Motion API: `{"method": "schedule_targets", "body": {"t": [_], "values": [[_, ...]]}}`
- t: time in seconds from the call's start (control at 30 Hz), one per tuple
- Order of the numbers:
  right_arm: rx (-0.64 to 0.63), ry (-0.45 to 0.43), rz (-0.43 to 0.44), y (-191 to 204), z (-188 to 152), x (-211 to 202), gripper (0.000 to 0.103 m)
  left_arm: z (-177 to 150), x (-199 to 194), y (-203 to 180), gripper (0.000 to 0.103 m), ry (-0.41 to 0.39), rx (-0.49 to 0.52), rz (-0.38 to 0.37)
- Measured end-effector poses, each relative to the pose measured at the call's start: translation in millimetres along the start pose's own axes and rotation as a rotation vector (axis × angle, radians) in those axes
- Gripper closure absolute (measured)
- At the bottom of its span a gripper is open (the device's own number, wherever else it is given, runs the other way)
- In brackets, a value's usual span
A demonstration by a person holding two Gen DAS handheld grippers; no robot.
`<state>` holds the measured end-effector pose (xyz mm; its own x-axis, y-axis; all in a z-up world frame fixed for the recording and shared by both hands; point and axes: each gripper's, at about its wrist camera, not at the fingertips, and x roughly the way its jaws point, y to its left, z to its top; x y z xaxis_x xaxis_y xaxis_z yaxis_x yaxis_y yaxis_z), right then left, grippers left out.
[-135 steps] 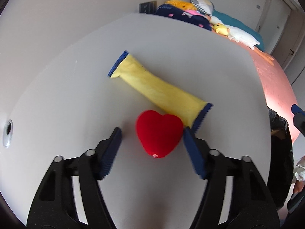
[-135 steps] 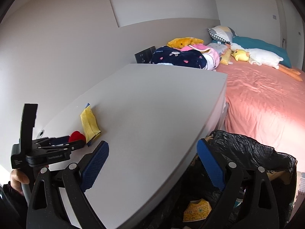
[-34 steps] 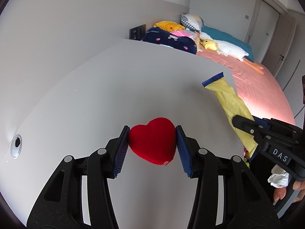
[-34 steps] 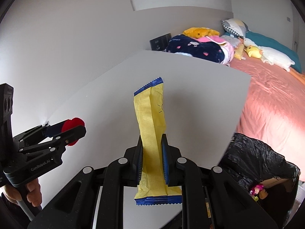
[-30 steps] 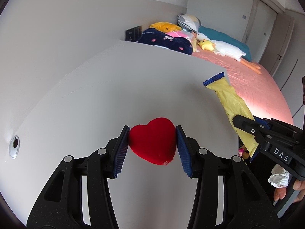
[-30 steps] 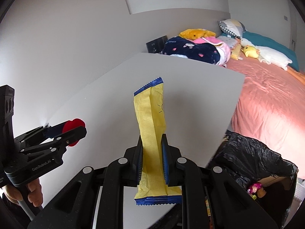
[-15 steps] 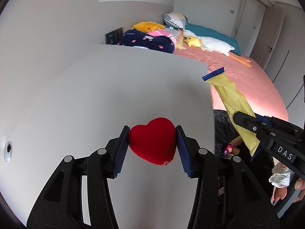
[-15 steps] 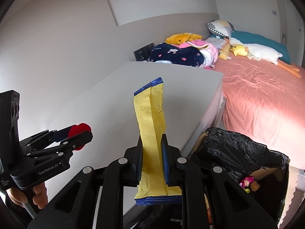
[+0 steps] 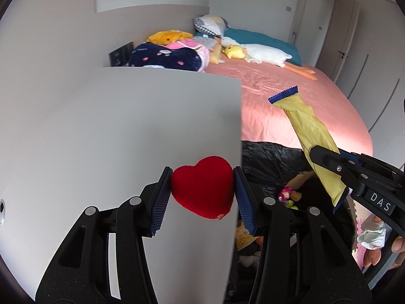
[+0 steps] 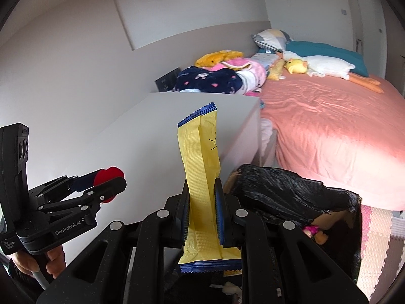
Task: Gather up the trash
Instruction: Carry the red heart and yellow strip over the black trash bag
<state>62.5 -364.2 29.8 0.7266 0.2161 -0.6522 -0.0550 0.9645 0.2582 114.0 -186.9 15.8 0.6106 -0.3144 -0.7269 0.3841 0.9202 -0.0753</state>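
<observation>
My left gripper [image 9: 201, 192] is shut on a red heart-shaped cushion [image 9: 202, 190], held in the air over the right edge of the white table [image 9: 101, 131]. A long yellow wrapper with blue ends [image 10: 202, 174] stands upright between the pads of my right gripper [image 10: 202, 211], which is shut on it. In the left wrist view the yellow wrapper [image 9: 311, 136] hangs to the right, above the black trash bag [image 9: 273, 162]. In the right wrist view the left gripper [image 10: 111, 182] with the red heart [image 10: 108, 173] is at the left.
The black trash bag [image 10: 291, 190] stands open on the floor beside the table, with bits of trash inside. Behind it lies a bed with a pink sheet [image 10: 329, 126], pillows and plush toys. A crumpled white paper [image 9: 370, 235] sits by the person's right hand.
Both grippers have travelled to the right off the table with their loads. The table edge now cuts under the red heart and the trash bag has come into fuller view.
</observation>
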Motion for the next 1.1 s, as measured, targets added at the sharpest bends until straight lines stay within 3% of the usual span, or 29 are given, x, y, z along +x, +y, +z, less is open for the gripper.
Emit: {"method": "schedule_targets", "body": {"t": [1.1], "values": [[0.173,-0.067,-0.162,-97,-31,-60,0.085,4,17,-95,0.055,0.027,0.165,-0.146]]}}
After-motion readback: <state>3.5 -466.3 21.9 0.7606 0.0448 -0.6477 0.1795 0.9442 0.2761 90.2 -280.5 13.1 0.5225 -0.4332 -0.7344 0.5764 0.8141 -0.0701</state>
